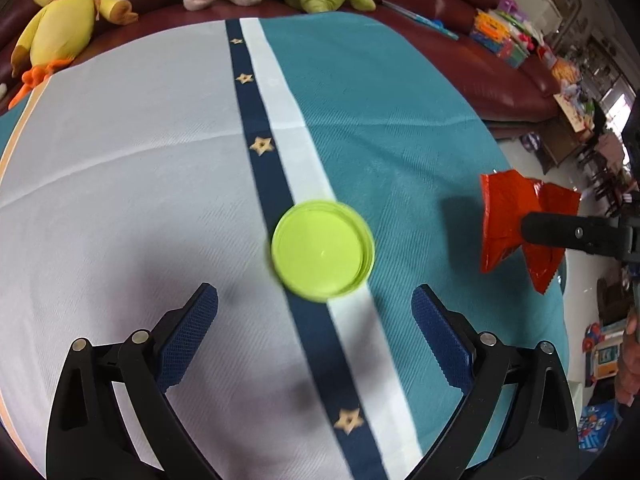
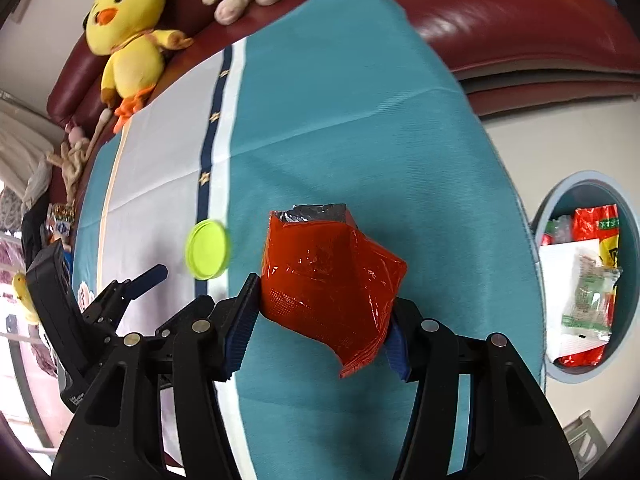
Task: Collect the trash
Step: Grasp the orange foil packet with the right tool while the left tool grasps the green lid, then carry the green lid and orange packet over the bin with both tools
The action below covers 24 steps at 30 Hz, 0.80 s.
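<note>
My right gripper (image 2: 320, 308) is shut on a crumpled red foil wrapper (image 2: 324, 280) and holds it above the teal half of the tablecloth (image 2: 340, 120). The left wrist view shows that wrapper (image 1: 508, 216) at the right, pinched by a black finger (image 1: 560, 232). A lime-green round plastic lid (image 1: 322, 250) lies flat on the navy and white stripes. My left gripper (image 1: 314, 294) stands open just short of the lid, with its blue pads on either side and nothing between them. In the right wrist view the lid (image 2: 207, 254) lies left of the wrapper, near a left fingertip (image 2: 154, 274).
A round grey-rimmed bin (image 2: 580, 178) with wrappers and paper inside stands on the floor past the table's right edge. A yellow plush duck (image 2: 128, 40) and other soft toys sit on the dark red sofa (image 2: 500, 12) behind the table. Toys and boxes (image 1: 504, 36) clutter the far right.
</note>
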### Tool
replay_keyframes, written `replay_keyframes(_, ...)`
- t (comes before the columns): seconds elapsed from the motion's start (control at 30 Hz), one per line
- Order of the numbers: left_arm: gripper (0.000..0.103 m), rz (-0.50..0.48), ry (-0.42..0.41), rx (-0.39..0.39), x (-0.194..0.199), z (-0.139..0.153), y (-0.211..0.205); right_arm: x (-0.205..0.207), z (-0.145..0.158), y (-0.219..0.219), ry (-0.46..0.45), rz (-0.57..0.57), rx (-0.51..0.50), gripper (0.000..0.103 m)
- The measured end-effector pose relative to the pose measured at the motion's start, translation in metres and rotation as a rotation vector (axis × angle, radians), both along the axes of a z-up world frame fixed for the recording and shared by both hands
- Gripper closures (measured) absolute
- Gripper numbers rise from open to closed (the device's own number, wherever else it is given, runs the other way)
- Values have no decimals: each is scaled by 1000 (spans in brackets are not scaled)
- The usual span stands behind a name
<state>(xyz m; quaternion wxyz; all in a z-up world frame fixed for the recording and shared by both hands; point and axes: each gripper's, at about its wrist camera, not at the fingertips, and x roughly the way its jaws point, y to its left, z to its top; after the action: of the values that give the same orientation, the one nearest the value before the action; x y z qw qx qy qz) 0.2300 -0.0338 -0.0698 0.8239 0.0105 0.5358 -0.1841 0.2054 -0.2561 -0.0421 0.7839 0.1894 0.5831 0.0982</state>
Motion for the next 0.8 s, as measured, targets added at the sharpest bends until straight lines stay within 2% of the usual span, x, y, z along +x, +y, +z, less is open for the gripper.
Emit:
replay_keyframes(0.03,6,2,-6,7,2,-1,-2,1,-1,-3,-1,-5,0,48)
replay_keyframes(0.1,17,-6,-13,23,4,-2,-8,4,-3,-7,-3,-10,4,48)
replay_keyframes(0.23,26,-25,-58,98,2,-5,-22,4,-8,-14,-2,-15,22,48)
replay_keyframes(0.3,46,-33,-94,135,-5,-4,-28,4,-10,-18,-3,-17,31,48)
replay_keyframes(0.43,47,5,-95,111,-9,-3,-24,1,-13,-24,-3,-26,41,48)
replay_keyframes(0.53,47,21,-69,60,-12,3,-22,-4,-11,-32,-14,-50,24,48)
replay_keyframes(0.8,47,-40,-89,30,-31,26,-55,-26,0,-73,-48,-140,71,48)
